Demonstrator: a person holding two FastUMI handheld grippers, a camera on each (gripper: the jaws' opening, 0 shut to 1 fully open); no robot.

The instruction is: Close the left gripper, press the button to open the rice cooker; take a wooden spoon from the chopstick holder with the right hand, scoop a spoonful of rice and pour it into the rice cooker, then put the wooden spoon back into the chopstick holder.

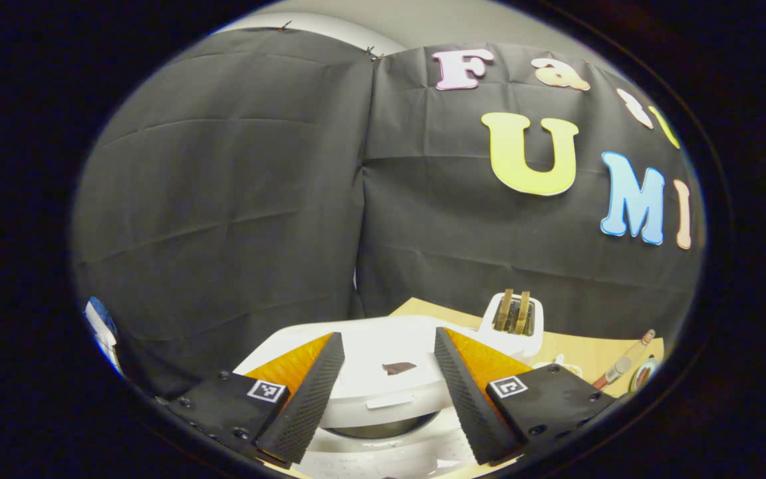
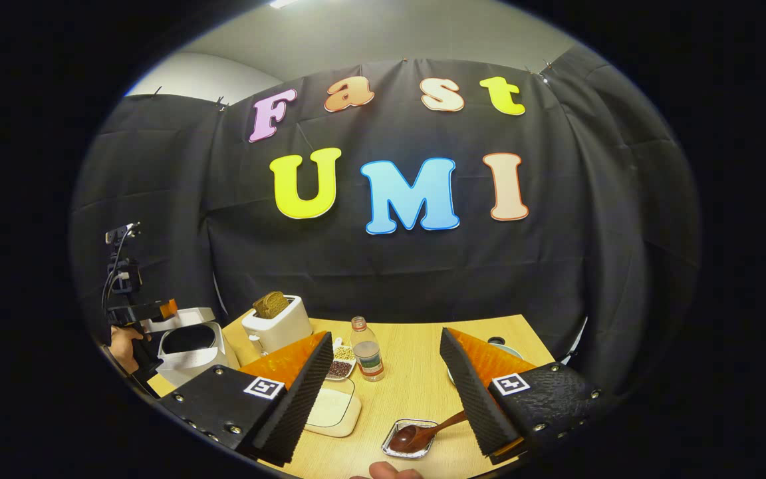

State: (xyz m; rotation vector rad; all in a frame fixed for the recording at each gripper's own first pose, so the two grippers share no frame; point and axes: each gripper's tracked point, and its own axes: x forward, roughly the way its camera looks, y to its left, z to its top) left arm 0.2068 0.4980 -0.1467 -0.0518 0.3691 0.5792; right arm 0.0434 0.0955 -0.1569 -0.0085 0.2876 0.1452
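A: Rice cooker point(image 1: 383, 379): where?
B: Lid up, just ahead of the released left hand-held gripper point(image 1: 388, 392).
A: Wooden spoon point(image 2: 426, 434)?
B: On the worktop point(image 2: 416, 392), in a small tray point(image 2: 411, 440), below the spread right hand-held gripper point(image 2: 389, 392).

In the right gripper view the hand-held gripper point(image 2: 386, 392) hangs over the wooden bench point(image 2: 416, 392) with its jaws spread wide and nothing between them; a wooden spoon point(image 2: 426, 434) rests with its bowl in a small metal tray point(image 2: 409, 440), its handle running toward the right finger. Farther back stand a small bottle point(image 2: 368, 349), a white toaster point(image 2: 276, 324) and, at the left, the rice cooker point(image 2: 187, 346) with its lid raised. Beside the cooker a hand point(image 2: 124, 346) holds the other gripper point(image 2: 140, 311).
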